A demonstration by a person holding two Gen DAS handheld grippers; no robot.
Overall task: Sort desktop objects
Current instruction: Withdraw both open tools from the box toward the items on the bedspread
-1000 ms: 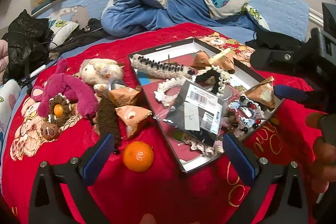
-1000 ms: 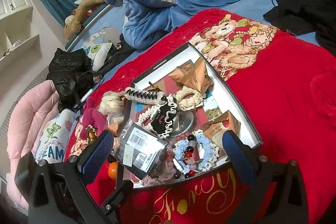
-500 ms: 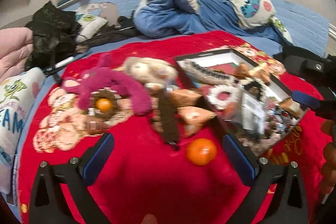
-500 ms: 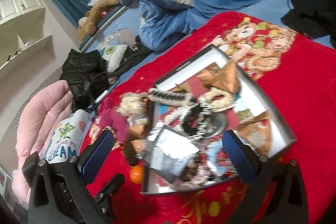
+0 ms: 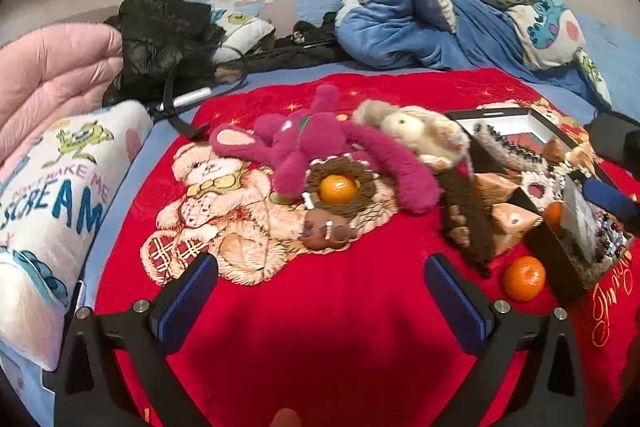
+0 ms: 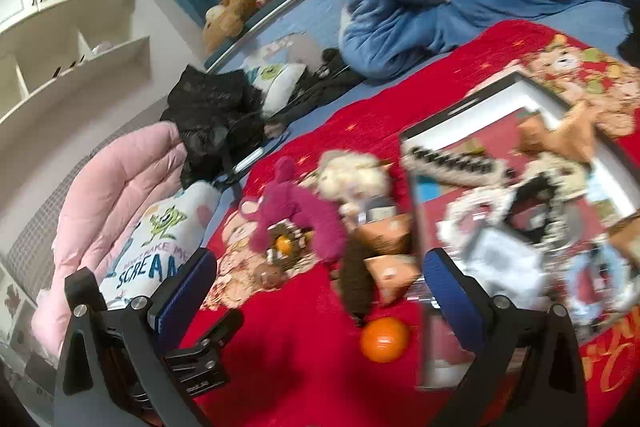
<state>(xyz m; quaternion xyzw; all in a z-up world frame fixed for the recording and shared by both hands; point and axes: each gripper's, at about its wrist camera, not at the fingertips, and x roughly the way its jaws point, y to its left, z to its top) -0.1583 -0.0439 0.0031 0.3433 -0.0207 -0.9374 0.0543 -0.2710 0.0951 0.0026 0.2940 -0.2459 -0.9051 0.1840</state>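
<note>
Left tongs (image 5: 320, 291): spread wide, holding nothing, hovering over bare red blanket (image 5: 320, 339).
Right tongs (image 6: 320, 287): also wide apart and empty, touching nothing.
Loose orange (image 5: 524, 278): on the blanket, just right of the left tongs' right finger; in the right view (image 6: 384, 339) it lies between the right tongs' fingers.
Second orange (image 5: 338, 188): sits in a brown knitted ring, ahead of the left tongs, beside the magenta plush (image 5: 320, 147).
Box (image 6: 496, 107): black-rimmed, crowded with hair ties and beads, at the right; a brown strip and paper pyramids lie just beside its left wall.
Open room: bare blanket directly under both tongs; a pillow (image 5: 48, 203) borders the blanket's left edge.
</note>
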